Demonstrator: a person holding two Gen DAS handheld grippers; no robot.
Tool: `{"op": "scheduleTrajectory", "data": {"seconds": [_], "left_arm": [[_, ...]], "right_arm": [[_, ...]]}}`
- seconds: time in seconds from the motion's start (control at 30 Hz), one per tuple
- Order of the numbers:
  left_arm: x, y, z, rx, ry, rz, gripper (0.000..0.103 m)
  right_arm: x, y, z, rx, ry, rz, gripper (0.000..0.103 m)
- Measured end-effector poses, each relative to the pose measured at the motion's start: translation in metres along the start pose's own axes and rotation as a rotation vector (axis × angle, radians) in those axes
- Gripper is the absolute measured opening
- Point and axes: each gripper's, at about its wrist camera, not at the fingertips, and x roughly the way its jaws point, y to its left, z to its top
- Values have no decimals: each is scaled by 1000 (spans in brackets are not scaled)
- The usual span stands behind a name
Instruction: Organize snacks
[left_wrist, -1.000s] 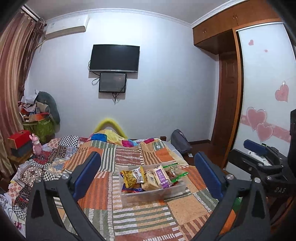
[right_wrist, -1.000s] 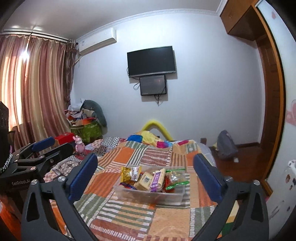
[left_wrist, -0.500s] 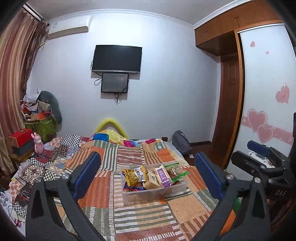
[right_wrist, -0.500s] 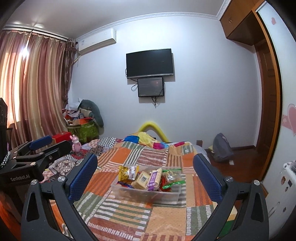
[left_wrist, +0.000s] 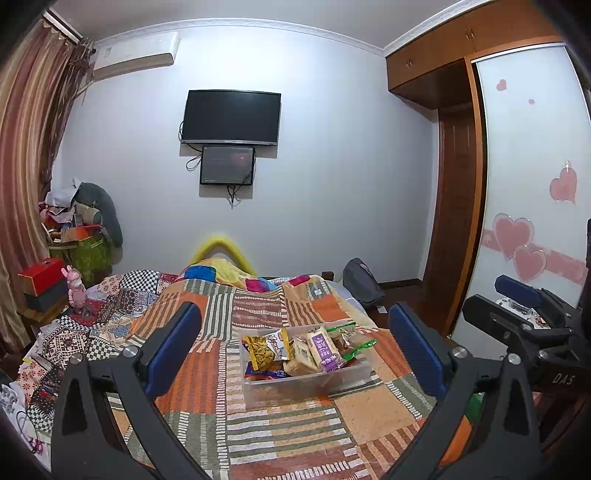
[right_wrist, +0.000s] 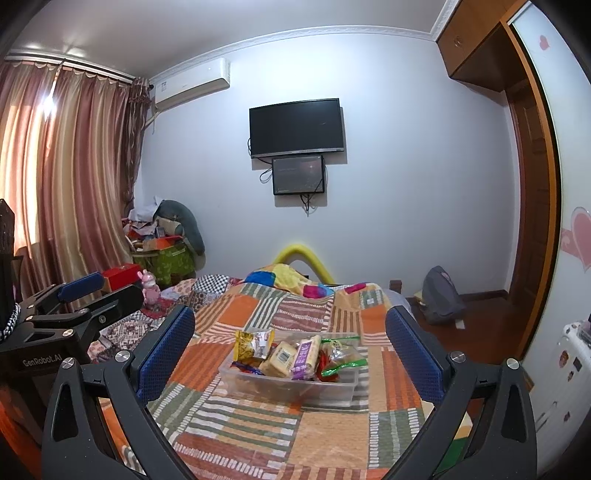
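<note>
My left tongs (left_wrist: 295, 343) fill the bottom of the left wrist view, spread wide with nothing between the blue pads. My right tongs (right_wrist: 290, 343) sit the same way along the bottom of the right wrist view, spread and empty. Each also shows in the other's picture: the right pair at the lower right edge of the left view, the left pair at the lower left edge of the right view.

Over the last second little has changed. Both views have tipped slightly, so the clear plastic bin (left_wrist: 306, 384) sits a touch lower and more central in frame than it did, and neither pair has closed or picked anything up.

Just past the tongs, in the lower middle of both views, that bin rests on the patchwork quilt (left_wrist: 280, 435) of the bed. The snacks are inside it, standing on edge in a loose row: a yellow chip bag (left_wrist: 264, 349) at the left, a tan cracker pack (left_wrist: 300, 356), a purple-labelled pack (left_wrist: 325, 349), and green-edged wrappers (left_wrist: 360, 347) at the right.

I see no loose snack on the quilt, so this fits either snacks already gathered or a full bin waiting to be sorted out.

Farther back, a dark TV (left_wrist: 231, 116) hangs on the wall at upper centre.
</note>
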Motion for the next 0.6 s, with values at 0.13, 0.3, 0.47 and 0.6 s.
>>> {"op": "scheduleTrajectory", "data": {"seconds": [0.13, 0.3, 0.47, 0.6], "left_arm": [[0, -1, 0, 1, 0, -2, 103], [0, -1, -1, 2, 2, -6, 103], [-1, -1, -1, 6, 3, -13, 103], [-1, -3, -1, 8, 4, -14, 103]], "right_arm": [[-1, 0, 0, 4, 1, 2, 103], [-2, -1, 0, 7, -1, 1, 103], [-2, -1, 0, 7, -1, 1, 103], [-2, -1, 0, 8, 0, 2, 103]]}}
